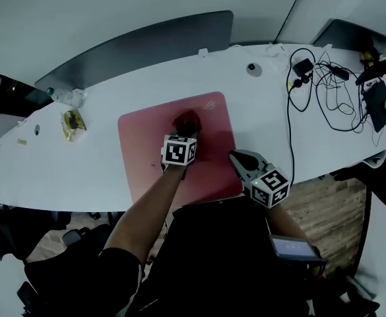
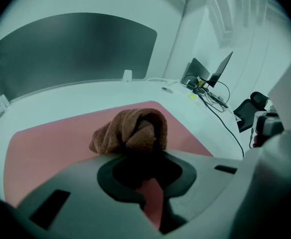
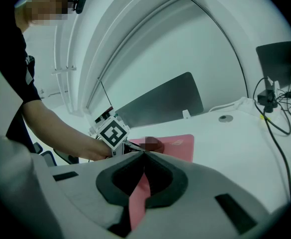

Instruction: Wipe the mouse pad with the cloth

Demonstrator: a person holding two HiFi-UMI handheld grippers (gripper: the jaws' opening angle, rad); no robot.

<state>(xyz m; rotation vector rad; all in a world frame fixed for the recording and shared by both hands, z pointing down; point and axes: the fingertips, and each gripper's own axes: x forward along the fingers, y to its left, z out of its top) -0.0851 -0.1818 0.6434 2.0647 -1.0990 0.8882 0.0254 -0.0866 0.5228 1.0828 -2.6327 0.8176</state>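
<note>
The wide white curved tabletop (image 1: 258,117) is carrying a pinkish-red rectangular mouse pad (image 1: 146,150) near the middle of the head view, with a tangle of black cables (image 1: 324,84) lying well apart at about 2 o'clock. The left gripper (image 2: 134,157) is reaching over the pad, its fingers clamping a bunched brown terry cloth (image 2: 133,131). The wad is sitting on the pad a little toward 1 o'clock from the pad's centre. The right gripper (image 3: 144,153) is hovering at the pad's 4 o'clock edge with its fingers closed together on nothing; whether it is pressing the pad down cannot be told. The wiping step itself appears to be under way, with the cloth already down on the surface. The next move is likely calling for steady downward pressure and sweeping strokes toward 7 and 9 o'clock, where much of the pad is lying uncovered, while stopping the pad from sliding.
</note>
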